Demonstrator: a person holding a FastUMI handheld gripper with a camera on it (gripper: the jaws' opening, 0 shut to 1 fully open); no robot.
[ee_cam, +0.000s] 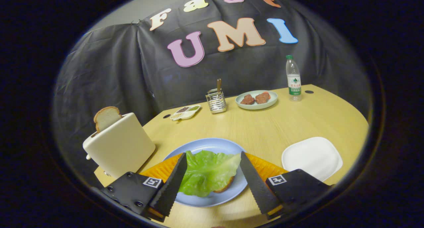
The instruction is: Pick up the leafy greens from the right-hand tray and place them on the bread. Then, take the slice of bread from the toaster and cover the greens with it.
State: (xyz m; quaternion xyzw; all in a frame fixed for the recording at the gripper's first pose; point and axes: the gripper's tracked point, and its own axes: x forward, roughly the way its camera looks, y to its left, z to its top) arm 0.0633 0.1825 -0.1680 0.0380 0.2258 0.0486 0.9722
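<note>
A green lettuce leaf (pixel 207 171) lies on a slice of bread (pixel 225 186) on the blue plate (pixel 215 145); only a brown edge of that bread peeks out under the leaf. My gripper (pixel 212 166) hangs just above the plate, open, its fingers (pixel 172 183) standing on either side of the leaf without touching it. To the left stands a cream toaster (pixel 121 146) with a slice of bread (pixel 106 117) sticking up out of its slot. The white tray (pixel 311 156) on the right has nothing on it.
Farther back on the wooden table (pixel 265 125) are a plate with meat patties (pixel 256 99), a wire cutlery holder (pixel 216 101), a small divided dish of seasonings (pixel 185 112) and a water bottle (pixel 293 78). The black cloth wall closes the back.
</note>
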